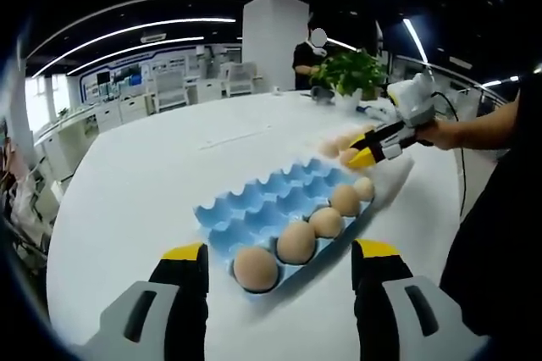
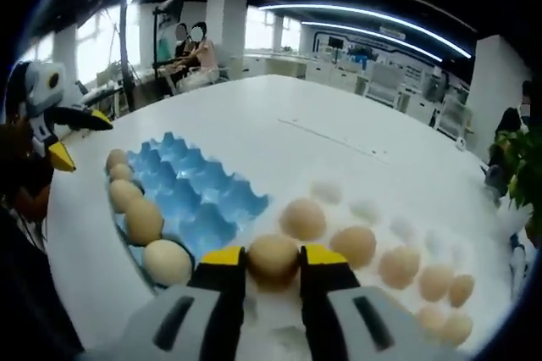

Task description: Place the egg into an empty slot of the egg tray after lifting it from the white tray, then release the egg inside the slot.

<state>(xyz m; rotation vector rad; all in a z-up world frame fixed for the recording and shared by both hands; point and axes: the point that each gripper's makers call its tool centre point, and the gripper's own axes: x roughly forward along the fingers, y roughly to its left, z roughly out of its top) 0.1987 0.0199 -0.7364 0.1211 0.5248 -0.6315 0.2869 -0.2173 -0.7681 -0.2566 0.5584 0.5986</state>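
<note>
writing: none readable
egg tray (image 1: pixel 279 208): blue moulded cups
right gripper (image 2: pixel 273 261): clamps smooth tan egg (image 2: pixel 273 258)
left gripper (image 1: pixel 279 252): wide, empty

White round table (image 1: pixel 169 174), ceiling light strips (image 1: pixel 135 26), desks (image 1: pixel 127 107)

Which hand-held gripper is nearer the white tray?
Right. The right hand-held gripper is over the white tray, jaws around an egg. The left hand-held gripper is open at the blue egg tray's far end.
</note>
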